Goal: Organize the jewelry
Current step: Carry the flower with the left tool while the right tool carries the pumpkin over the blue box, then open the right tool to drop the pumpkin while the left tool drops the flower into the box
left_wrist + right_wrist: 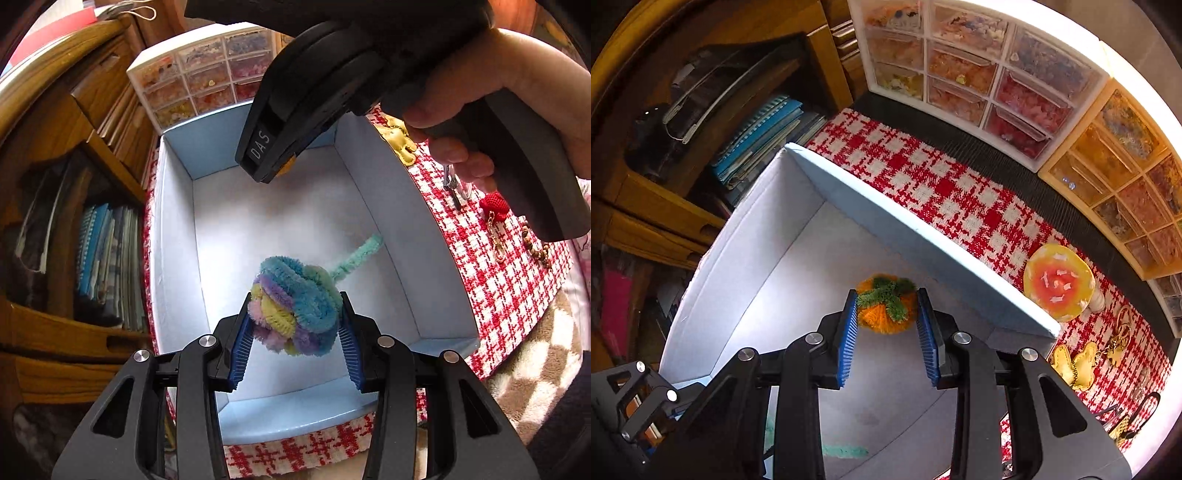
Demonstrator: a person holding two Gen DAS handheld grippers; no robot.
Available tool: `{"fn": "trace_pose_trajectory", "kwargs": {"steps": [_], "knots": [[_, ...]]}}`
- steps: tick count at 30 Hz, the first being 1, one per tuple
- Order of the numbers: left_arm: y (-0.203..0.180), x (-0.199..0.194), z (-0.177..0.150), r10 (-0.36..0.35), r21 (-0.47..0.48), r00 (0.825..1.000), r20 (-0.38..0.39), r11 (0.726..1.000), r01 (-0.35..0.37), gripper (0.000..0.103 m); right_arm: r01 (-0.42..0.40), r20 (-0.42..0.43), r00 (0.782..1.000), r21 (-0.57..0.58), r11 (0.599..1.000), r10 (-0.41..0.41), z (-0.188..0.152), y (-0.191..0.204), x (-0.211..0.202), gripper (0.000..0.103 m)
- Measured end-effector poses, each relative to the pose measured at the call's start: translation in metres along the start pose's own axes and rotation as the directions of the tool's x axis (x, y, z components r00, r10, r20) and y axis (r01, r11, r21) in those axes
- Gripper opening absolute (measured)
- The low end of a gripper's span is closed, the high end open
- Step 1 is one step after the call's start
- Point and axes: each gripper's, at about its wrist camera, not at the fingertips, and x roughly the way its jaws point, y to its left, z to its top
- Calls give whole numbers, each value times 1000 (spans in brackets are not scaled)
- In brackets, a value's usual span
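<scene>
My left gripper (295,314) is shut on a pastel pipe-cleaner flower (291,299) with a mint stem, held over the inside of a pale blue box (173,236). In the left wrist view the right gripper (269,173) hangs over the far part of the box, a hand on its handle, a bit of orange showing at its tip. In the right wrist view my right gripper (886,302) is shut on an orange pipe-cleaner pumpkin (886,319) with green leaves, above the box (731,266) floor near its far wall.
A red-and-white checked cloth (923,177) lies under the box. On it lie a yellow-orange round charm (1058,282), gold charms (1075,363), a red knitted charm (493,206) and a bead chain (535,247). Bead drawer units (964,66) stand behind; a wooden shelf (55,184) stands to the left.
</scene>
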Motion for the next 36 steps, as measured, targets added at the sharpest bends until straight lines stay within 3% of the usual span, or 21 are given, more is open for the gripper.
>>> {"fn": "trace_pose_trajectory", "kwargs": {"steps": [8,10,18,21,27,30,34,36], "knots": [[-2,-6,-1,28,15,999,26,999,-28,48,-3,-5,1000,9,1000,3,3,1,1,31],[-6,-9,-3,35,28,999,26,999,-36,61,-5,-5,1000,7,1000,5,1,-1,0,31],[-9,-14,-4,30,7,999,39,1000,-30,62,-10,-5,1000,12,1000,10,-1,-2,-2,31],[-5,-20,-6,35,-3,998,52,999,-35,84,-6,-9,1000,13,1000,6,-1,-2,-2,31],[1,-29,-10,38,-35,997,72,999,-36,85,32,-40,999,1,999,-32,1,5,3,33],[6,-31,-12,31,-57,997,76,998,-27,85,27,-33,999,10,1000,-27,0,7,1,41],[9,-33,-13,34,-64,997,76,997,-29,85,55,-33,998,-8,998,-55,-2,10,-4,58],[8,-34,-13,34,-68,996,78,997,-29,85,60,-24,998,-11,998,-60,-4,10,-8,59]]}}
